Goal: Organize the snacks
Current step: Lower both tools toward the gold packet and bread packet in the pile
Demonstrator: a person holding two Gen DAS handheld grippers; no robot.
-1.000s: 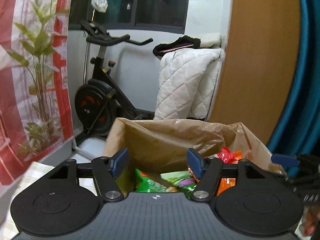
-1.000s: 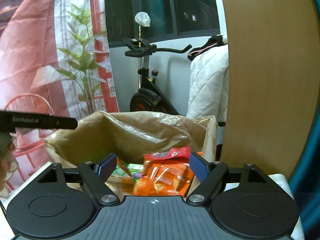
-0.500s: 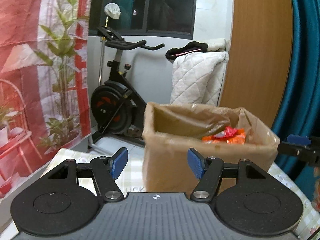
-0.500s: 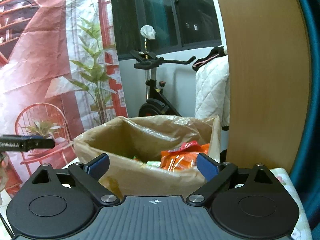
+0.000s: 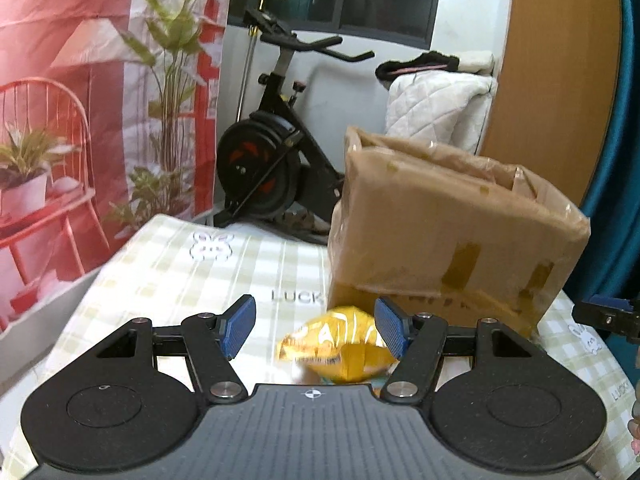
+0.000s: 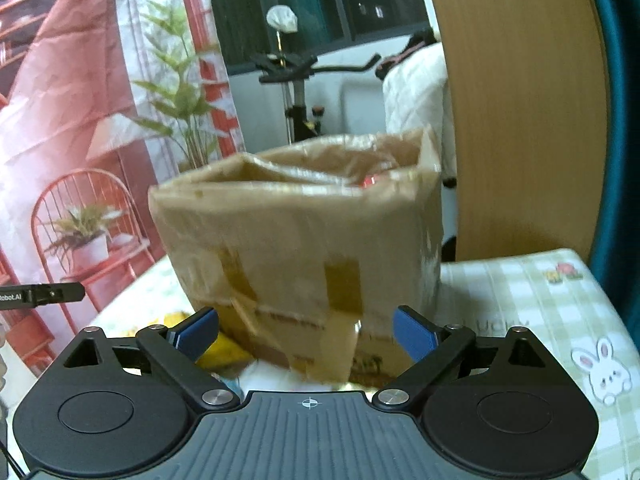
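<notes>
Left wrist: my left claw (image 5: 315, 329) stands apart, yellow snack bag (image 5: 340, 350) on the table (image 5: 168, 264) just beyond its fingertips, unpinched, near the box (image 5: 448, 232) | Right wrist: my right claw (image 6: 306, 334) gapes empty, facing box (image 6: 304, 248); snack bag (image 6: 224, 350) beside its left finger.

Pale green-and-cream checked cloth covers the surface (image 5: 168, 264), printed with a butterfly outline, "LUCK" lettering and, on the right wrist view, a cartoon rabbit near the edge. Standing on it, toward the far side, is a taped cardboard box (image 5: 448, 236) lined with a brown plastic bag. Just in front of the box lies a yellow snack packet (image 5: 340, 344), crinkled, flat on the cloth, its far end close to the box's base.
</notes>
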